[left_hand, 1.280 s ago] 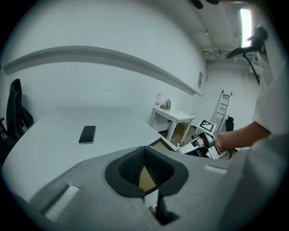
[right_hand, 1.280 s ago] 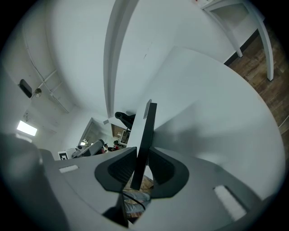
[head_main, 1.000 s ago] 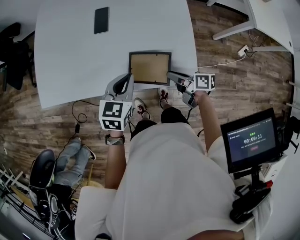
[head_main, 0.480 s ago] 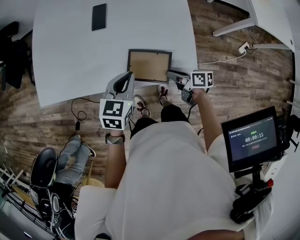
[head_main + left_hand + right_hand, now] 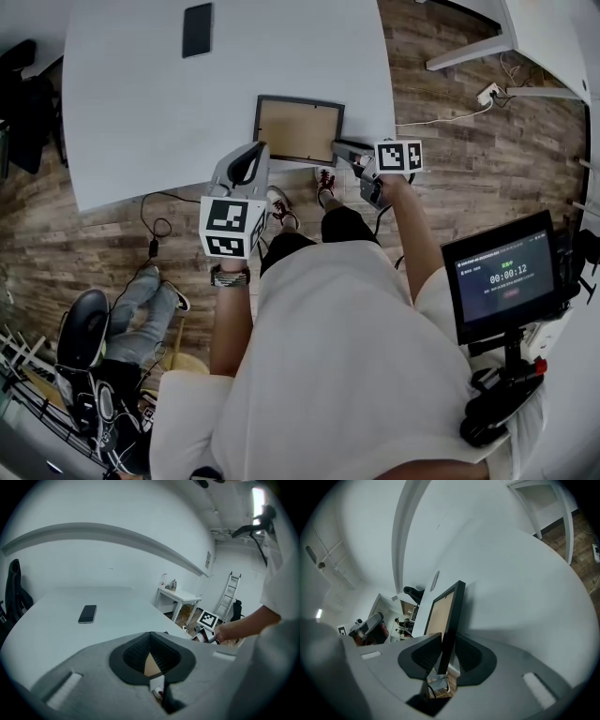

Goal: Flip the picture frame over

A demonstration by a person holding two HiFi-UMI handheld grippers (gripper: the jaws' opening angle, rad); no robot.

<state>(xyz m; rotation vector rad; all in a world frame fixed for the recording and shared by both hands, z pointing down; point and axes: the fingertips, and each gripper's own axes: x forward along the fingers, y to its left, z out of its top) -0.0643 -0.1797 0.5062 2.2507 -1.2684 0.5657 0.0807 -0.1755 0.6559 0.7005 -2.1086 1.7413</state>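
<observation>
The picture frame lies near the front edge of the white table, black rim around a brown backing that faces up. My right gripper is shut on its right edge. In the right gripper view the frame stands edge-on between the two pads, with that gripper closed on the black rim. My left gripper sits at the frame's near left corner with its fingertips together. In the left gripper view a patch of tan backing shows through the loop of the pads, and nothing is visibly pinched.
A black phone lies on the far part of the table. A screen on a stand is at my right. A seated person's legs and cables are on the wooden floor at the left. Another white table stands far right.
My right gripper has dipped a little with the frame's edge still in it. The frame sits slightly skewed now. The left gripper has stayed where it was.
</observation>
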